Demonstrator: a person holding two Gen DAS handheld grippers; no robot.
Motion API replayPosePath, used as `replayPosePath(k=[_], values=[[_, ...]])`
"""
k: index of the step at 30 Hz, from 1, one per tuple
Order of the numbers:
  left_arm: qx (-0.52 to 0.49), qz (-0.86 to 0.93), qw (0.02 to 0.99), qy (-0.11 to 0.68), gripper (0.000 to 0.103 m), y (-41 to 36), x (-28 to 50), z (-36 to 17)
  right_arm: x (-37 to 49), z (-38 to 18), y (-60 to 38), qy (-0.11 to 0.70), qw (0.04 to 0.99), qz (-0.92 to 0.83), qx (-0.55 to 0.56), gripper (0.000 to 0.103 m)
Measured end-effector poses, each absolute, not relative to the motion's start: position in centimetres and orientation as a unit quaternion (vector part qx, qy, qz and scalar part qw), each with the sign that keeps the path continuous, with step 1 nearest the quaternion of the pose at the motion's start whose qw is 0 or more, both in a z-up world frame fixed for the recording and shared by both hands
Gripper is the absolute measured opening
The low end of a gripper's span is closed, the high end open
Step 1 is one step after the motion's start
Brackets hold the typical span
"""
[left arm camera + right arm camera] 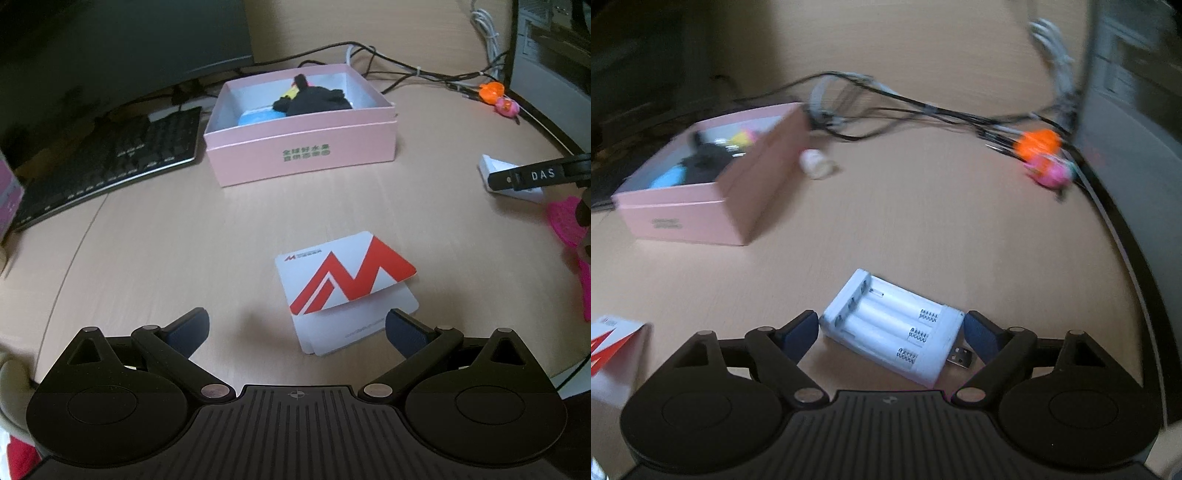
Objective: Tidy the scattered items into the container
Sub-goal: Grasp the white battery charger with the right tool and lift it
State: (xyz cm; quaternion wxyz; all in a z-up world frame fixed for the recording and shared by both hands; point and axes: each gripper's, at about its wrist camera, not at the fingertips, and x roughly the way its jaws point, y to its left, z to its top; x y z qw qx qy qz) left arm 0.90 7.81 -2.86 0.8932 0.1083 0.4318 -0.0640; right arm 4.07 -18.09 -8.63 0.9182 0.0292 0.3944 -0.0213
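The pink box (301, 147) stands open at the back of the desk and holds a black plush toy (317, 99) and a blue item (258, 116). Two white cards with a red zigzag logo (343, 273) lie overlapped just ahead of my left gripper (297, 328), which is open and empty, its right finger beside them. In the right wrist view a white battery charger (894, 328) with a USB plug lies flat on the desk between the fingers of my right gripper (890, 323). Its jaws are wide and flank the charger's ends. The pink box (683, 218) is far left there.
A black keyboard (110, 158) and a monitor stand are left of the box. Cables (905, 107) run behind it. An orange toy (1038, 144) and a pink toy (1049, 173) lie at the back right, a small white object (816, 164) beside the box, a pink mesh item (569, 221) at the right.
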Motion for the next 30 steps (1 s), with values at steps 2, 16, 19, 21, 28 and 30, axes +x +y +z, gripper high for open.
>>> replayPosePath(k=[2,16,19,21,28,30], values=[[0.108,-0.062,0.893,0.433,0.103,7.8,0.9,-2.9,3.7,-8.4,-17.1,0.380,0.925,0.021,-0.001,0.085],[0.099,-0.064,0.892,0.437,0.103,7.3,1.1,-3.1,3.2,-7.4,-16.1,0.374,0.927,-0.014,0.040,0.103],[0.096,-0.060,0.893,0.435,0.103,7.5,1.0,-2.9,4.1,-8.1,-15.6,0.383,0.922,-0.045,0.032,0.103],[0.092,-0.056,0.894,0.436,0.103,7.7,1.0,-2.9,4.6,-8.3,-15.7,0.385,0.921,-0.051,0.039,0.103],[0.036,-0.070,0.895,0.439,0.103,7.5,2.1,-1.9,6.2,-9.4,-16.6,0.405,0.910,-0.060,0.064,0.103],[0.037,-0.073,0.899,0.431,0.103,6.5,2.8,-1.6,6.2,-9.5,-16.6,0.407,0.909,-0.058,0.064,0.103]])
